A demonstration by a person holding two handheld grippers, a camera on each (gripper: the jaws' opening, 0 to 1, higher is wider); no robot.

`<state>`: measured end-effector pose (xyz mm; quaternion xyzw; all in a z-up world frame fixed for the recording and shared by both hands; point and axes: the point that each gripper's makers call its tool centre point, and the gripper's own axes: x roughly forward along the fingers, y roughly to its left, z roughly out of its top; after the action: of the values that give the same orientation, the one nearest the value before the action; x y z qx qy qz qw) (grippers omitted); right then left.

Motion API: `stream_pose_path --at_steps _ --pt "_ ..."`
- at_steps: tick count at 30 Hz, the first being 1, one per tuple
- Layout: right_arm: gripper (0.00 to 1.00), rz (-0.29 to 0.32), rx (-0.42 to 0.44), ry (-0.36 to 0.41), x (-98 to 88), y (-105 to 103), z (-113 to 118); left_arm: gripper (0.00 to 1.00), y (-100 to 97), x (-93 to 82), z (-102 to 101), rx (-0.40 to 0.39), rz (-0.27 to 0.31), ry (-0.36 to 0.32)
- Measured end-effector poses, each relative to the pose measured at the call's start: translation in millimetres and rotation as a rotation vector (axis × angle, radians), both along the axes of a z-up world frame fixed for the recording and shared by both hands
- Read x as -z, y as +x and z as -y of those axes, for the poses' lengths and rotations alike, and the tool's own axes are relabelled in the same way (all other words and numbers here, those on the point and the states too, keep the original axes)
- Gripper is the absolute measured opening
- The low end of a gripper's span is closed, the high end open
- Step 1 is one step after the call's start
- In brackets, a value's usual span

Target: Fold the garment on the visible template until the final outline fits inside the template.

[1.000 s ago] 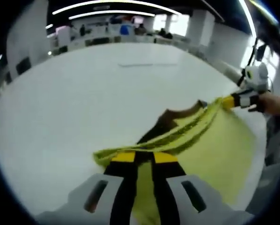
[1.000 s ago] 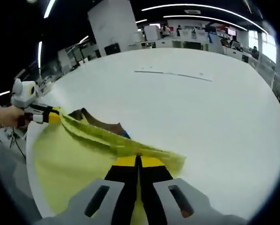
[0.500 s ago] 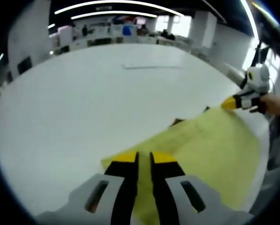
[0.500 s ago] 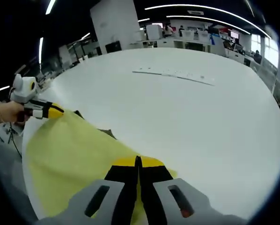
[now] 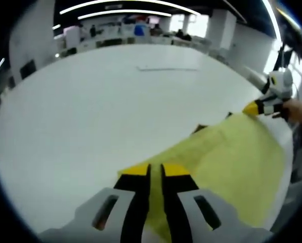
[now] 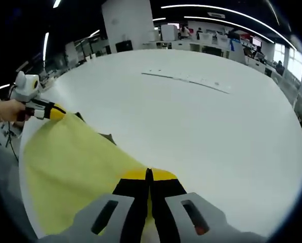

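A yellow garment (image 5: 231, 152) is stretched flat between both grippers over the white table (image 5: 90, 111). In the left gripper view my left gripper (image 5: 156, 171) is shut on one corner of the cloth. My right gripper (image 5: 252, 108), held by a hand, pinches the far corner at the right. In the right gripper view my right gripper (image 6: 149, 174) is shut on the garment (image 6: 70, 172). There my left gripper (image 6: 57, 112) holds the corner at the far left. A small dark part of the garment (image 6: 108, 136) peeks out along its taut edge. A thin grey line (image 6: 186, 80) marks the table farther out.
The white table (image 6: 201, 131) runs wide beyond the garment's edge. The thin grey line (image 5: 166, 68) lies far across it. Desks, pillars and ceiling lights stand in the room behind. A person's hand (image 6: 6, 111) holds the left gripper at the table's near edge.
One second ago the garment hung bunched and slack between the grippers, with a dark inside showing. Now it is pulled taut and flat, and most of the dark part is covered.
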<state>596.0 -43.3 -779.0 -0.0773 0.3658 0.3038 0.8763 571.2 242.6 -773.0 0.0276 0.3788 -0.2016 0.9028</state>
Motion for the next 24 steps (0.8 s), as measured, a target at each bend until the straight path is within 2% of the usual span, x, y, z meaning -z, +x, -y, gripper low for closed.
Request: stream_pose_path --at_steps 4,8,16,18,21,24 --pt "0.01 0.022 -0.011 -0.009 -3.9 0 1 0.07 1.0 -2.5 -1 0.004 0.006 0.003" --pt "0.01 0.11 -0.075 -0.03 -15.0 4 -4 0.1 2.3 -8.9 -1 0.006 0.021 -0.011" --pt "0.04 0.229 -0.115 -0.024 -43.9 5 -11 0.09 10.0 -38.0 9 0.001 0.118 -0.088" --pt "0.04 0.258 -0.108 -0.003 -53.0 4 -10 0.13 11.8 -48.4 11 0.004 0.158 -0.113" --pt "0.12 0.294 -0.107 0.039 -66.6 -1 -10 0.24 9.2 -57.4 11 -0.005 0.172 -0.119" --pt "0.21 0.291 -0.086 0.067 -73.6 -7 -5 0.26 5.3 -66.9 8 -0.017 0.186 -0.124"
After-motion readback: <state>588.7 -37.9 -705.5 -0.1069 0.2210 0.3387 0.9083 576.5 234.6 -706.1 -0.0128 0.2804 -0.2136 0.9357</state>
